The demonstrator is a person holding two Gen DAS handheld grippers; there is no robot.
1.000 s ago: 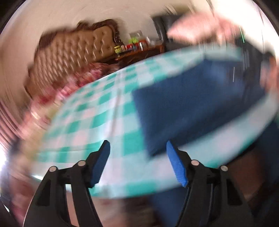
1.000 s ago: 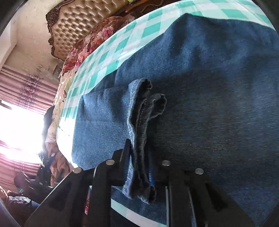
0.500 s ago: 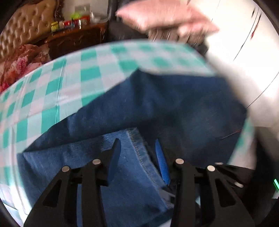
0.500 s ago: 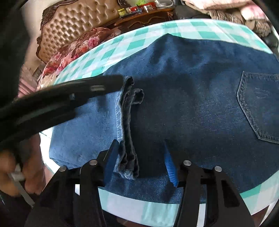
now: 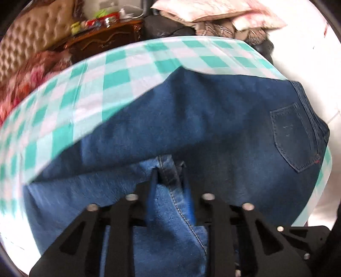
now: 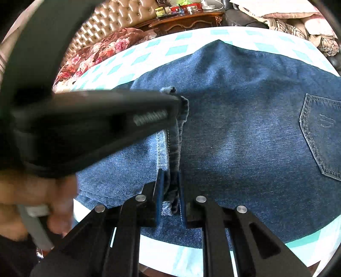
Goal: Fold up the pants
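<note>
Dark blue denim pants (image 6: 245, 132): coarse matt cloth, pale stitching. Teal-and-white checked tablecloth (image 5: 119, 76): smooth cloth. Carved brown wooden cabinet (image 6: 187, 21): glossy. Tan tufted headboard (image 6: 110, 27): shiny, leather-like.

- The left gripper (image 6: 170, 102) sweeps blurred across the right wrist view, covering much of the folded-back leg of the pants (image 6: 234, 127)
- The hand (image 6: 32, 204) holding it is smeared and cut off at the left edge
- In the left wrist view the checked cloth (image 5: 85, 95) smears with motion
- Small items on the wooden cabinet (image 6: 187, 19) are too tiny to name, perhaps jars
- The back pocket (image 6: 324, 136) runs off the right edge
</note>
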